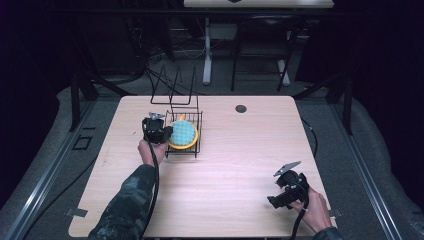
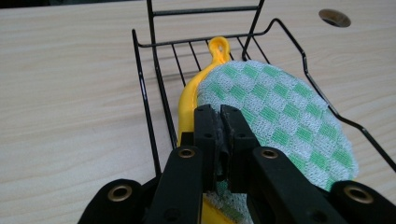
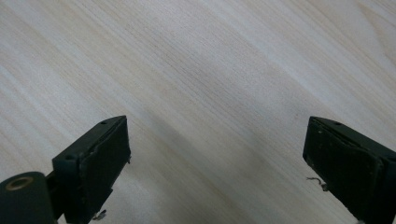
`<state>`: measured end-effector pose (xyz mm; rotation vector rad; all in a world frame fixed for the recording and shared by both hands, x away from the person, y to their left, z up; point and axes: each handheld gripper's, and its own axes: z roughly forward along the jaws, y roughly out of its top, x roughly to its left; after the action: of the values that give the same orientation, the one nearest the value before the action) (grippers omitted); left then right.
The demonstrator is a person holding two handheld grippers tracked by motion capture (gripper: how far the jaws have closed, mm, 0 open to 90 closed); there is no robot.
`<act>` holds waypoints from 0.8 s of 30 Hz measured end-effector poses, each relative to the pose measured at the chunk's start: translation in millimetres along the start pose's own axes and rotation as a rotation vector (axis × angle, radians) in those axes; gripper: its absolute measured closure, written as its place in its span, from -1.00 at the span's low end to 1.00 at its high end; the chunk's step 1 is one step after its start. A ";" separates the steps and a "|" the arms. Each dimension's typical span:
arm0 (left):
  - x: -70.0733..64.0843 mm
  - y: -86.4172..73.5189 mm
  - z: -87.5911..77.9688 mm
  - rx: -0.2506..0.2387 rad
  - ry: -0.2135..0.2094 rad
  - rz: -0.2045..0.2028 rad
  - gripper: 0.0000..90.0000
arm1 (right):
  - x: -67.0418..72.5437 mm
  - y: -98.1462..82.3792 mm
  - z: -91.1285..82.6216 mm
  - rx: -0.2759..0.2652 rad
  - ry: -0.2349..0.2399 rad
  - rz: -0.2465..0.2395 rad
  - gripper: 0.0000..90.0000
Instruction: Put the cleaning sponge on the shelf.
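Green-and-white checked cloth is what my left claw (image 2: 219,122) has clenched between its black jaws, pinched right at the near edge of the round pad (image 2: 280,107). The pad lies in the black wire rack (image 2: 144,100), resting on a yellow dish (image 2: 187,105) with a small loop handle at its far end. I judge the pad soft and light, a woven thing that will droop and fold when lifted by one edge, not slippery against my jaws. The edge grip I have seems the sensible hold; the yellow dish beneath looks stiff and smooth, and might slide or come along if the cloth drags.

My right claw (image 3: 217,163) hangs released, jaws wide apart above bare pale wood of the desk (image 3: 196,70).

The left claw's view gives the weave, the pinch and the loop handle. The high view gives the layout: the rack sits left of centre on the desk, my right claw (image 1: 289,192) well apart from it near the front right corner.
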<state>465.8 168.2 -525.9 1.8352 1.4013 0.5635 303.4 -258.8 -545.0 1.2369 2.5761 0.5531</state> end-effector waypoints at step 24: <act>-5.1 0.1 9.4 -0.001 0.022 0.002 0.89 | 0.3 0.0 -1.0 -0.006 -0.003 -0.001 -0.84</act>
<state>471.1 160.7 -531.3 1.8352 1.4133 0.5869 303.0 -258.8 -544.1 1.2328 2.5711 0.5584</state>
